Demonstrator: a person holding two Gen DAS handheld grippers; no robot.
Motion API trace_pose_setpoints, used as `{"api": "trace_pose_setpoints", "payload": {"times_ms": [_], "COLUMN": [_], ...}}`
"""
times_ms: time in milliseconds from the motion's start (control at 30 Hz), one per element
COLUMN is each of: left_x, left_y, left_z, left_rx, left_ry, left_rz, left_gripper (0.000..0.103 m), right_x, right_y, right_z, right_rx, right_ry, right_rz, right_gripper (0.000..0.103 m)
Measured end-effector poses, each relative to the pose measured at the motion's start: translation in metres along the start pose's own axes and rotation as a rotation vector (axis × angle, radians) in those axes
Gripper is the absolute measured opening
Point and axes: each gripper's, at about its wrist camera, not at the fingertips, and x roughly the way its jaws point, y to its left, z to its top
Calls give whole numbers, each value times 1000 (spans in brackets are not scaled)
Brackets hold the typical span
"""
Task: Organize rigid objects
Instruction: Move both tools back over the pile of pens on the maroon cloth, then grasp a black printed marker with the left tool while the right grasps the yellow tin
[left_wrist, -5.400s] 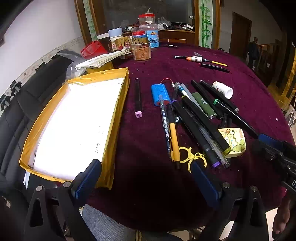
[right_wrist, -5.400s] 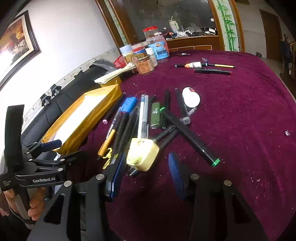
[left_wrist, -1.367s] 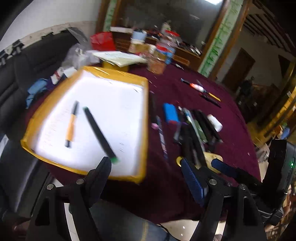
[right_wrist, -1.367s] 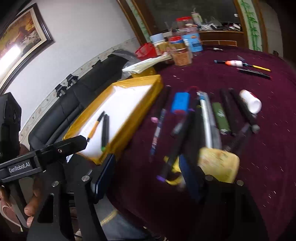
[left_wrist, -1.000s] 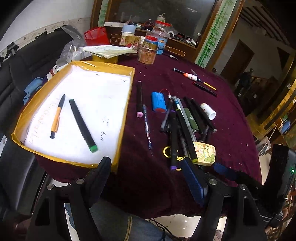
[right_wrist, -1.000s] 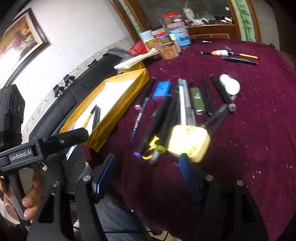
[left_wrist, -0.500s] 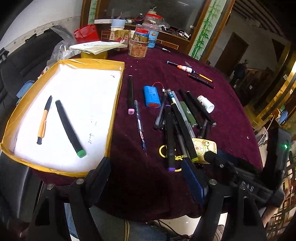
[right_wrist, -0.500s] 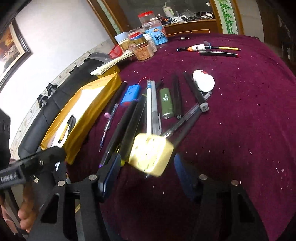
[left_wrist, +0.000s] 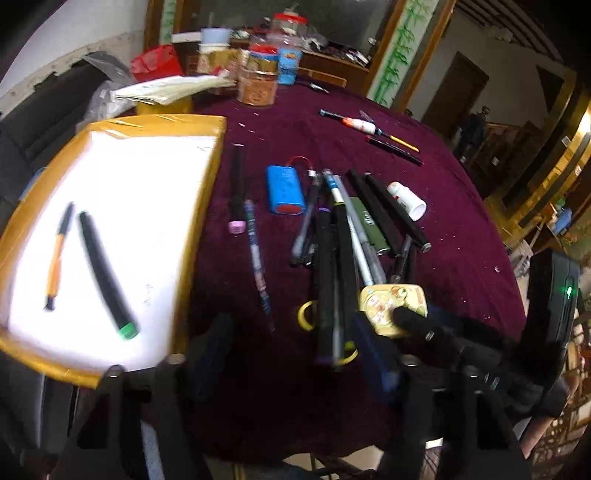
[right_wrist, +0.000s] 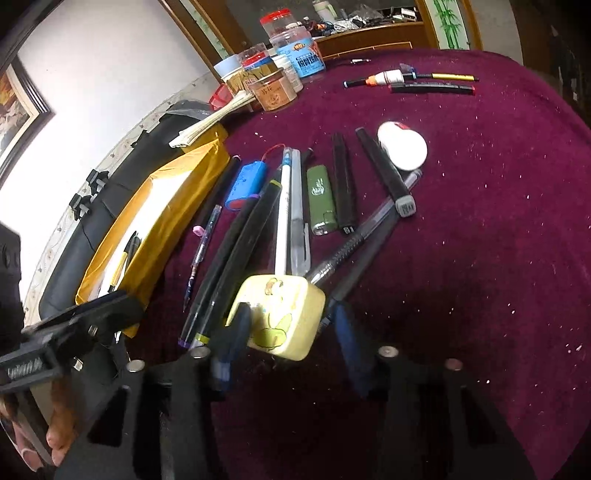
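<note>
Blue-padded fingers of the right gripper are standing wide apart on either side of the yellow tin, not yet visibly pressing on it. The tin is lying on the maroon tablecloth at the near end of the pen pile, its far edge touching or overlapping several pen tips. It is looking like a small rigid box with rounded corners and a glossy printed lid, so it is probably light, stiff and somewhat slippery. Taking hold across the two flat side walls, low down, is advisable; the rounded corners are likely to slide out. Lifting straight up is advisable, since dragging may disturb the pens.

The left gripper is hovering open and empty over the near table edge. The yellow tray is sitting to its left, holding an orange pen and a black marker
</note>
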Motion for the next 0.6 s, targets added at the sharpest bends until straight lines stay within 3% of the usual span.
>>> {"api": "trace_pose_setpoints", "payload": {"times_ms": [100,233,333,500,533,567,600], "left_x": [17,38,54,63,64,65,65], "left_y": [-4,-11,-10,2,6,9,11], "left_z": [14,23,25,23,24,24,24], "left_rx": [6,38,26,-49,-72,-86,-97], "left_ry": [31,78,118,130,136,142,153], "left_rz": [2,-20,-21,-105,-131,-151,-161], "left_gripper": [53,53,39,34,31,18,16], "right_x": [0,-3,-12,-11,-6,1,5], "right_y": [1,6,8,5,3,1,0], "right_z": [0,-2,-2,1,2,2,1], "right_rx": [1,-13,-23,0,15,34,46], "right_ry": [-3,-16,-50,-53,-37,-16,-7], "right_rz": [16,13,15,56,78,122,138], "right_gripper": [50,38,28,31,32,30,28]}}
